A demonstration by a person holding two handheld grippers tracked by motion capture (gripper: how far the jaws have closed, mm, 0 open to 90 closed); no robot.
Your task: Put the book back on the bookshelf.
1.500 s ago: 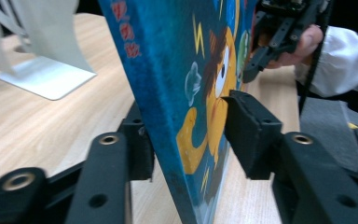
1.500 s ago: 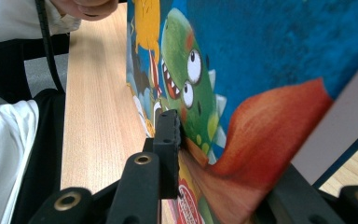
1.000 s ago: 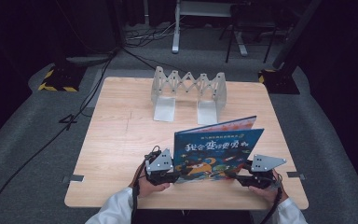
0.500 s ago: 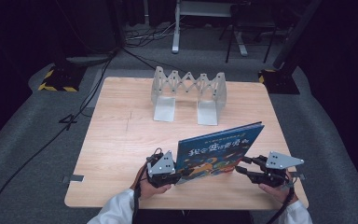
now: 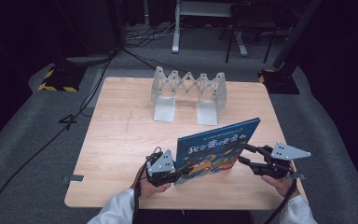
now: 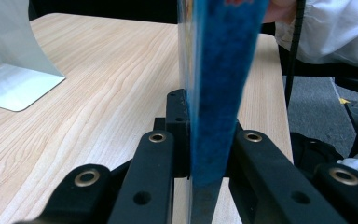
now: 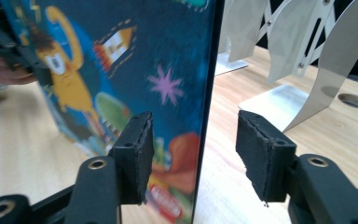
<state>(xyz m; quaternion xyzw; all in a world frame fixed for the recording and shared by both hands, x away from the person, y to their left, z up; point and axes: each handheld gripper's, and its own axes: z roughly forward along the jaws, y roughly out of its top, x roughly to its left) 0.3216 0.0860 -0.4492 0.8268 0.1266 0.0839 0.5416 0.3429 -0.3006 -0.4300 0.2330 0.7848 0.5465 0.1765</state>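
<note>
One book (image 5: 216, 148), a blue picture book with a cartoon cover, stands on edge above the near part of the wooden table (image 5: 121, 140), its top edge rising toward the right; a second ago it stood closer to level and both grippers bore on it. The left gripper (image 5: 168, 171) is clamped on the book's lower left corner: in the left gripper view the blue cover (image 6: 219, 84) passes straight up between the two black jaws, which press on it from either side. The right gripper (image 5: 246, 155) has just been opening; in the right gripper view the book's right edge (image 7: 209, 93) stands between the jaws, whose pads sit clear of it on both sides, so the hold there is released. The book thus hangs from the left grip alone, and its free end now sits higher than in the earlier frames. Beyond the jaws of both grippers, well apart from the book, a grey expanding bookend rack (image 5: 189, 93) stands at the far side of the table. Judged from this, the hand-over to one gripper is complete, and carrying the book toward the rack appears to be the step that follows.
</note>
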